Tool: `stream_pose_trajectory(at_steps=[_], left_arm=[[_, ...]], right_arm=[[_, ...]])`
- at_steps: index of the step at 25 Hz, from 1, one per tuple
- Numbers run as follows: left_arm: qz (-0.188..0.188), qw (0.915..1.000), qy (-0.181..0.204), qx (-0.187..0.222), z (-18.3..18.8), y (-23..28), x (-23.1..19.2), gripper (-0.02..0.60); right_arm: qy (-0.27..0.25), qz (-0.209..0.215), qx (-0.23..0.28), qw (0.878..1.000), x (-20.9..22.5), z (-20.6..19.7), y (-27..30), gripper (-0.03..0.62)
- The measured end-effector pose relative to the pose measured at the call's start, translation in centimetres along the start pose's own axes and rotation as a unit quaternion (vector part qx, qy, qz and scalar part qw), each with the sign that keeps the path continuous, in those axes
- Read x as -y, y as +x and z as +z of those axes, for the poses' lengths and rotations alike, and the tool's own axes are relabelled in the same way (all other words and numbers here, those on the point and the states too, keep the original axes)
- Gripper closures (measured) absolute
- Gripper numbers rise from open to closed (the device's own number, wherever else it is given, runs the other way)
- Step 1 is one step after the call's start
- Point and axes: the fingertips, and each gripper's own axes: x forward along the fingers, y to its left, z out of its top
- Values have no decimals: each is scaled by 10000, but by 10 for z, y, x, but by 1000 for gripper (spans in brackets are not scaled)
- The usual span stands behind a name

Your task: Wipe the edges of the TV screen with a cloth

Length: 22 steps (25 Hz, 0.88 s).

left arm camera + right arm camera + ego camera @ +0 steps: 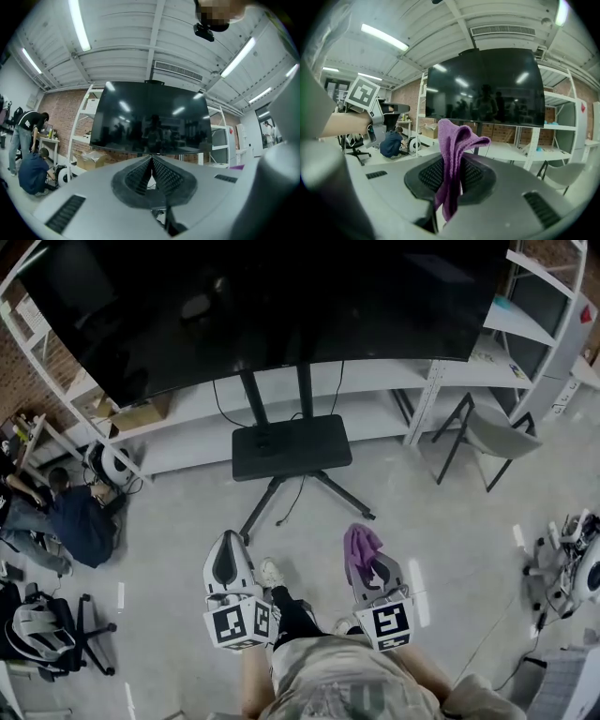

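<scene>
1. A person stands facing a large dark TV screen (272,306) on a wheeled stand (291,446), both grippers held low near the body and well apart from the panel.
2. The right gripper (368,563) has its jaws clamped on a purple cloth (452,150), which drapes above and below the pads.
3. The left gripper (152,164) has its jaws pressed together with nothing between them.
4. The wipe itself looks not yet begun; this reads as the approach.
5. The next move likely calls for lifting the right gripper until the cloth touches an edge of the screen, then following that edge.
</scene>
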Motion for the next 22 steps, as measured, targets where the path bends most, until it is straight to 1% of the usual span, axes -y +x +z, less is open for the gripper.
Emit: stream_pose_trajectory(at_steps=[2,4,7,8,11,15,19,20,22], left_arm=[[126,9998,-132,-68,-16,16,-23,566],[235,9993,-167,-218,-31,35,-44,566],[183,9993,-119,-291,-36,74,-71,566],[112,9996,-76,-267,-35,95,-80,566],[-196,9997,60,-100,-22,166,-104,566],[-728,9963,453,37,-4,241,-125,566],[-1279,9903,547,27,9,303,-136,566],[-1356,9892,555,0,10,316,-139,566],[-1370,9893,499,-94,4,338,-147,566]], right_arm=[[-111,52,-104,9999,-5,-8,26,540],[-111,84,-177,9997,-11,-10,55,540],[-201,163,-249,9994,-17,8,106,540],[-231,130,-199,9995,-16,18,130,540],[-209,-138,82,9997,-7,52,208,540],[-201,-481,284,9982,-9,103,293,540],[-51,-763,504,9958,-3,139,358,540],[-18,-831,523,9952,-2,144,369,540],[38,-929,459,9946,-1,150,383,540]])
